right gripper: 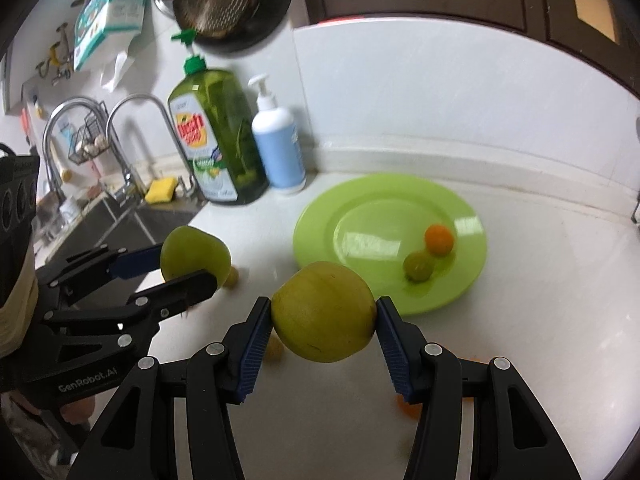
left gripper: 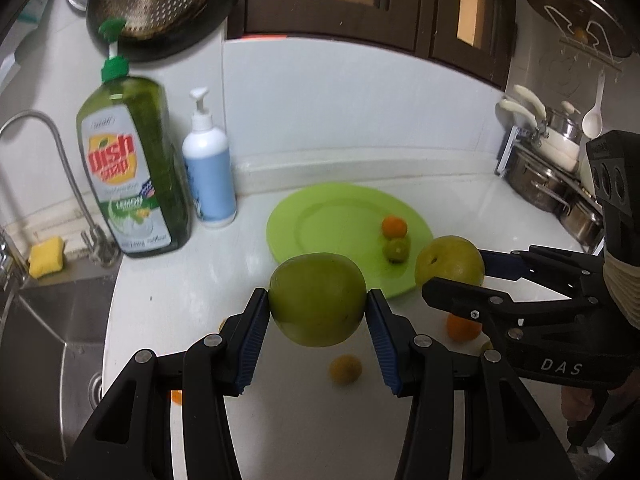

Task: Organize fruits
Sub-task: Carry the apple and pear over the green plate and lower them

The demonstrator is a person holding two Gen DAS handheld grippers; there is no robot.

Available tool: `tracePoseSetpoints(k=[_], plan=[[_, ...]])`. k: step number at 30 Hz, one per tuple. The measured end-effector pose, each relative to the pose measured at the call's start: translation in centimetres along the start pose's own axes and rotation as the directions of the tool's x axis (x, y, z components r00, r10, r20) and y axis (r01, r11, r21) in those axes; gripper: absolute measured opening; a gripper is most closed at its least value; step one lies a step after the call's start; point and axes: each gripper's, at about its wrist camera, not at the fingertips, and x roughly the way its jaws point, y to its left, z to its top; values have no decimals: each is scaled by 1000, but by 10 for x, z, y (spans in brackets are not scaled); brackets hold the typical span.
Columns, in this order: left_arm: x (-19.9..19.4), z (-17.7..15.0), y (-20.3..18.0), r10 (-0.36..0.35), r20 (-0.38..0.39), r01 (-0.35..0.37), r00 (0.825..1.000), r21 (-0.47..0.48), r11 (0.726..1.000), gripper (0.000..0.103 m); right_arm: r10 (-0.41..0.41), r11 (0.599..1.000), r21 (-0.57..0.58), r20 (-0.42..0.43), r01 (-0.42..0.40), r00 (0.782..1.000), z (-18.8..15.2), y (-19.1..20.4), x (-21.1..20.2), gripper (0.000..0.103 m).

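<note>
Currently: left gripper (left gripper: 318, 306) jaws pinch smooth round green apple (left gripper: 318, 300) | right gripper (right gripper: 323, 314) jaws pinch yellow-green apple (right gripper: 323, 312) | glossy green plate (right gripper: 472, 272) at 1 o'clock.

My left tongs (left gripper: 318, 306) are matt black plastic with ribbed blue pads (left gripper: 256, 334) and bright metal pivot pins; my right tongs (right gripper: 323, 322) match. The green fruit (left gripper: 318, 306) between my left pads has smooth, dull skin; the yellow-green fruit (right gripper: 323, 322) in my right is smooth with faint scuffs. Ahead of both tongs, the green plate (right gripper: 460, 276) is glossy plastic on a glossy white counter (right gripper: 540, 320). Ahead and left, the tap (right gripper: 136, 136) is polished metal.
</note>
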Motion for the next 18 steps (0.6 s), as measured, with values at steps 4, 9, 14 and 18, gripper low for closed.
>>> tracePoseSetpoints(k=[4,9,14,18], plan=[[2,12,-4,-6,16,6,1000,10,1000,49,-9,1000,6,25,9,1000,13,-8,-1,53],[10,30,-11,10,40,-12,999,40,999,49,-31,999,-12,52,31,998,31,-19,1,53],[24,52,-12,14,51,-17,999,45,999,49,-51,998,-28,76,53,996,48,-29,6,53],[38,68,-11,3,42,-5,999,48,999,49,-59,998,-34,73,62,996,63,-38,16,53]])
